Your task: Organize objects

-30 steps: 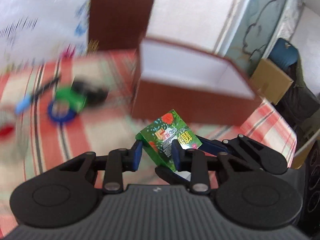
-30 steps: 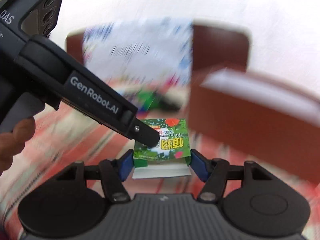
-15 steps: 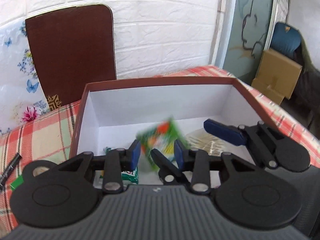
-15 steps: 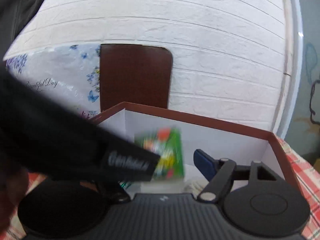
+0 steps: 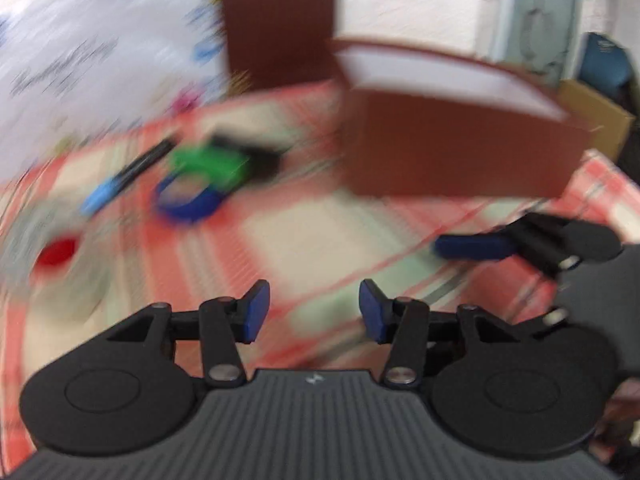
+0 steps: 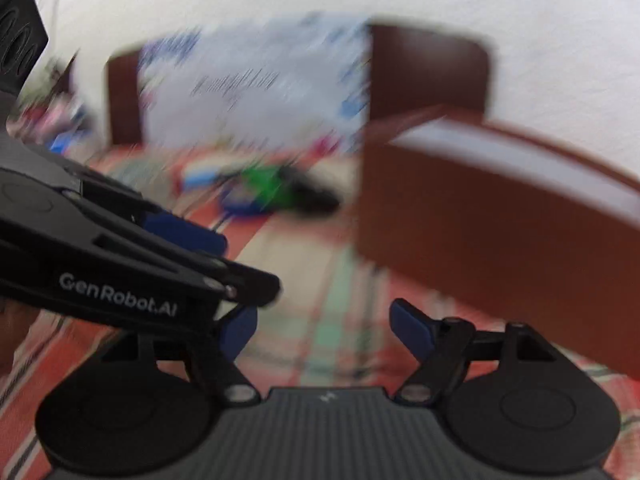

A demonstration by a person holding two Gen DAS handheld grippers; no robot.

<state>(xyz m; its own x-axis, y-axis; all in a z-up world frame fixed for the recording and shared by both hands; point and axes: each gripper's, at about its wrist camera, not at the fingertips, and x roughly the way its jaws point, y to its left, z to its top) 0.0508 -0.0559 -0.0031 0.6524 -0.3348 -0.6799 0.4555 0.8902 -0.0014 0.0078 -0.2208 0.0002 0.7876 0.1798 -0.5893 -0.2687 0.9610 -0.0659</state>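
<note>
Both views are blurred by motion. My left gripper [image 5: 314, 312] is open and empty above the checked tablecloth [image 5: 304, 236]. My right gripper [image 6: 324, 330] is open and empty too; it shows in the left wrist view at the right [image 5: 472, 246]. The left gripper's arm [image 6: 132, 276] crosses the right wrist view at the left. The brown box [image 5: 452, 136] with a white inside stands to the right [image 6: 492, 216]. Loose items lie beyond on the left: a blue tape ring [image 5: 188, 196], a green object [image 5: 210, 164], a black object [image 5: 260, 152], a blue-tipped pen [image 5: 120, 182]. The green packet is not in view.
A brown board [image 5: 276, 20] and a white floral sheet [image 5: 100, 60] lean on the white brick wall. A red-centred thing [image 5: 54, 252] lies at the far left. A cardboard box [image 5: 596, 120] stands off the table at the right.
Both grippers have pulled back out of the brown box and now hang over the tablecloth in front of it. The green packet that was between the jaws is gone from them.
</note>
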